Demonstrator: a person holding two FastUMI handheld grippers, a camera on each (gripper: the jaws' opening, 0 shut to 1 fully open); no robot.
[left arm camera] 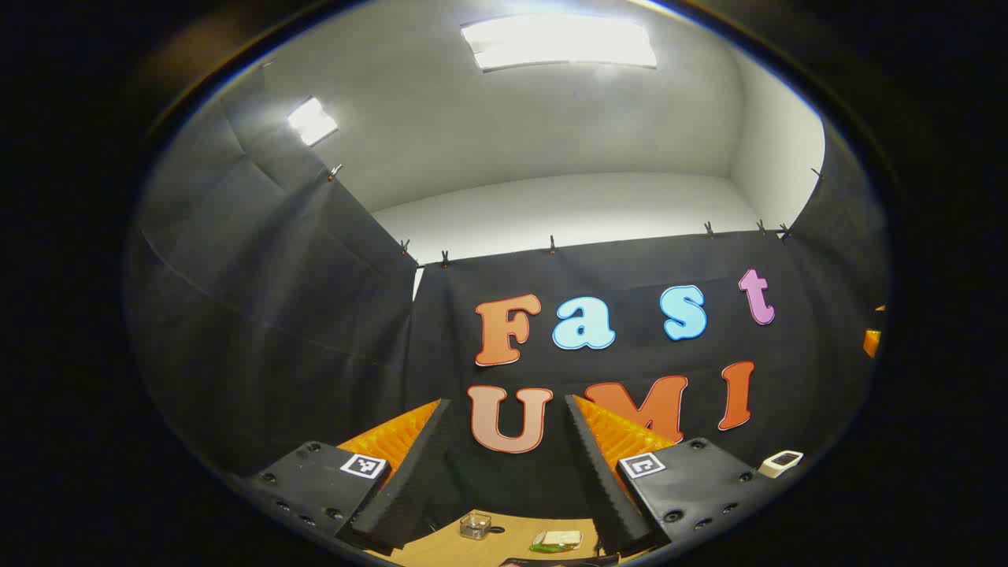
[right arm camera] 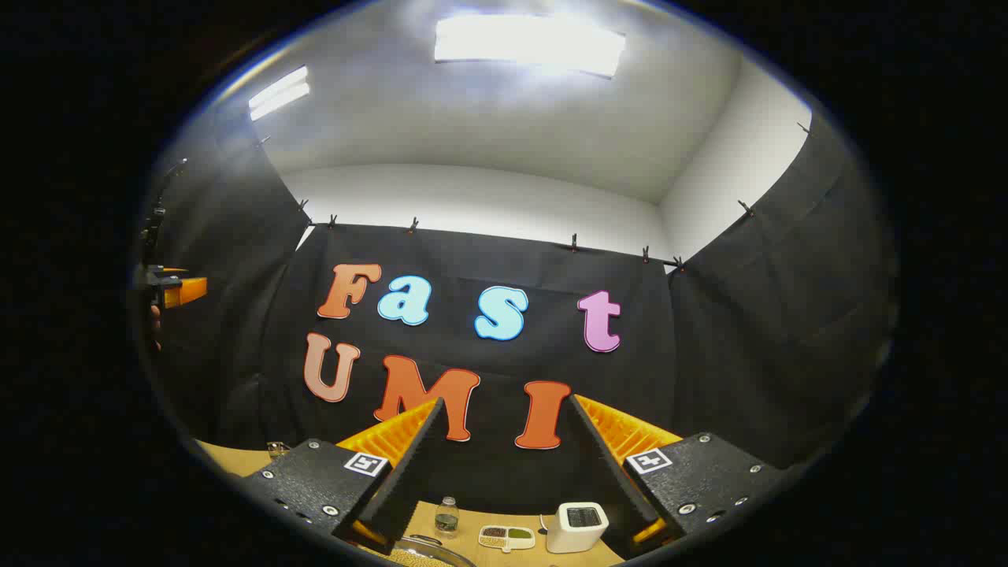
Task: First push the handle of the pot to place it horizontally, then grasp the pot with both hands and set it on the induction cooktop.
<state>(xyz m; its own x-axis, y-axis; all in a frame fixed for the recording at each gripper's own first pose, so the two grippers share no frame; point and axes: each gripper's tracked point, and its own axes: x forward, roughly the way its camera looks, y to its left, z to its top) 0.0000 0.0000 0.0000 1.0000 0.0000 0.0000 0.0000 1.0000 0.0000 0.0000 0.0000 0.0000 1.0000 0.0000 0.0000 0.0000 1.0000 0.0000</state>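
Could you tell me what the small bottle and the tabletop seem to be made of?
The small bottle looks like clear glass or plastic: the dark contents show through the wall. The tabletop looks like light wood or wood-look laminate, tan and matt, with no glare.

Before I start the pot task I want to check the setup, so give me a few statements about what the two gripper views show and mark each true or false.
1. The left gripper is open with nothing between its fingers. True.
2. The right gripper is shut on a bottle. False: it is open, and the small bottle stands apart on the table.
3. A white box-shaped device sits on the table in the right gripper view. True.
4. Both grippers point down at the table. False: they look mostly at the booth wall and ceiling.
5. A small clear container stands on the table in the left gripper view. True.
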